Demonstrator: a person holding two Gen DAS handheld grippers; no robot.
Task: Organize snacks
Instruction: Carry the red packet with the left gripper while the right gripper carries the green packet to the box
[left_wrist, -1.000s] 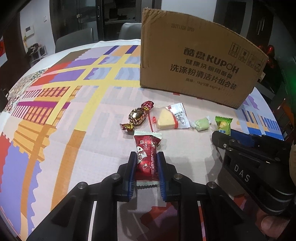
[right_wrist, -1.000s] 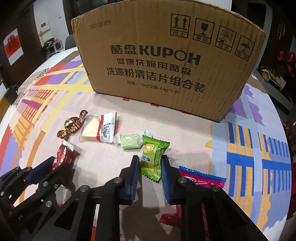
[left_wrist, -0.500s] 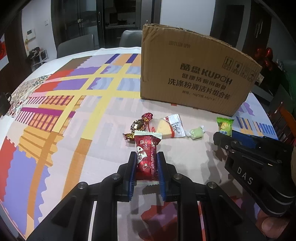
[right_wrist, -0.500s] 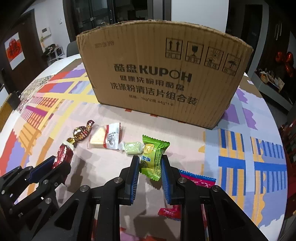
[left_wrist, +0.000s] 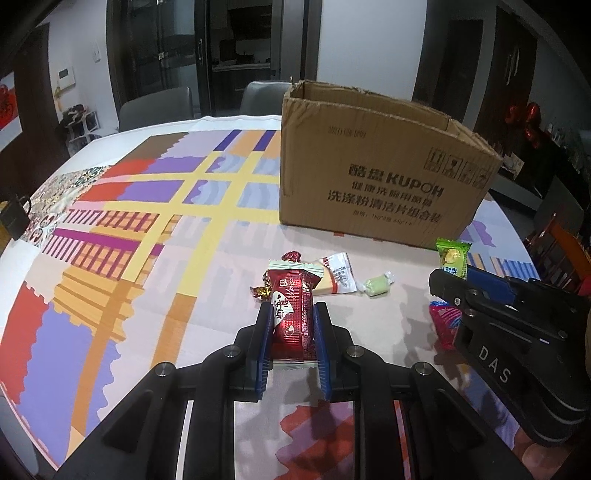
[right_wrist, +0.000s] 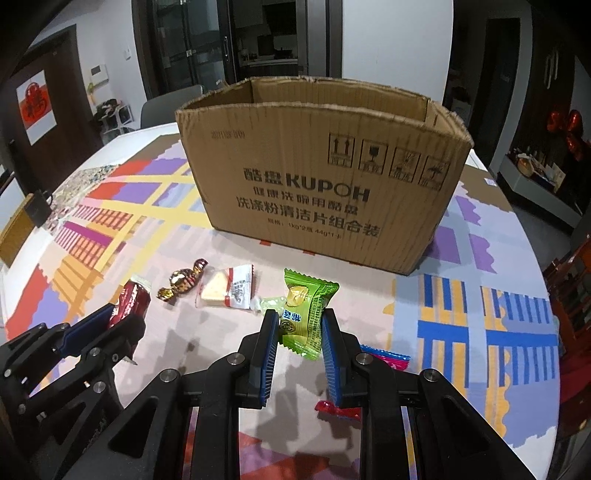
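My left gripper (left_wrist: 293, 317) is shut on a dark red snack packet (left_wrist: 293, 314) and holds it above the table. My right gripper (right_wrist: 300, 323) is shut on a green snack packet (right_wrist: 304, 312), also lifted; it shows in the left wrist view (left_wrist: 452, 256) too. An open cardboard box (right_wrist: 325, 192) stands behind, its top open (left_wrist: 369, 107). On the table lie a gold-and-red wrapped candy (right_wrist: 183, 282), a white packet with a yellow cake (right_wrist: 229, 290) and a small pale green candy (left_wrist: 376, 286).
A pink-and-red packet (right_wrist: 386, 360) and a red wrapper (right_wrist: 338, 410) lie under my right gripper. The round table has a colourful patterned cloth (left_wrist: 147, 206). Chairs (left_wrist: 155, 107) stand behind the table. A dark object (left_wrist: 13, 218) sits at the left edge.
Both grippers have risen with their packets and tilted up, so the box's open top now shows. The loose snacks on the table have not moved.
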